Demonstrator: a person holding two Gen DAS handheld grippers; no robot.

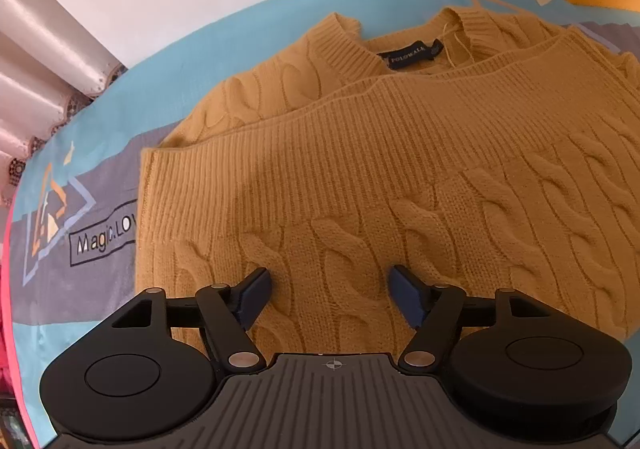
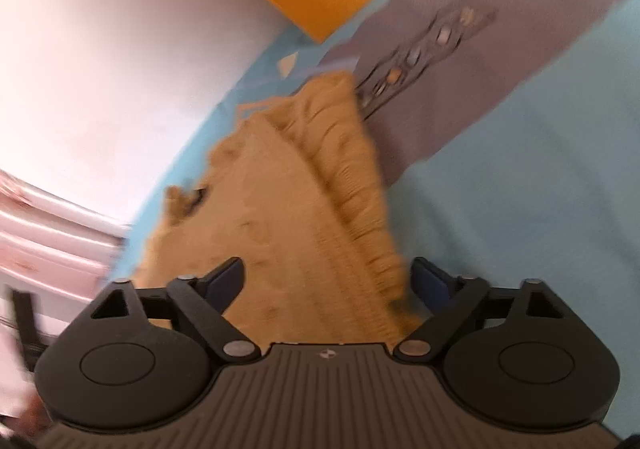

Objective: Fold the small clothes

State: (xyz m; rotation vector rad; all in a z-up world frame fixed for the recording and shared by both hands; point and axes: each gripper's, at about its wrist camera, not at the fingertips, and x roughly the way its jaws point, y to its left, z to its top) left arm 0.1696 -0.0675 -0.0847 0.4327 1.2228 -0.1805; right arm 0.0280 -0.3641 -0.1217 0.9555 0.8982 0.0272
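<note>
1. The sweater (image 1: 360, 169) lies on the bed sheet (image 1: 100, 129), filling the centre and right of the left wrist view. Its ribbed hem (image 1: 360, 117) is folded up over the body and stops just below the collar (image 1: 352, 49) with its dark label (image 1: 416, 55) at upper centre.
2. It looks like thick cable knit: soft, limp and fairly bulky. I judge it light enough to lift but prone to sag and stretch, and not slippery.
3. The left gripper (image 1: 330, 299) hovers over the lower fold with jaws spread wide and nothing between them.
4. The right gripper (image 2: 326, 283), in a blurred view, is also released; the sweater's ribbed edge (image 2: 352, 209) runs from centre frame down between its jaws, not pinched.
5. Best holds, I judge, are the doubled outer corners or the firm ribbed band, pinching through all layers so that the fold travels together.
</note>
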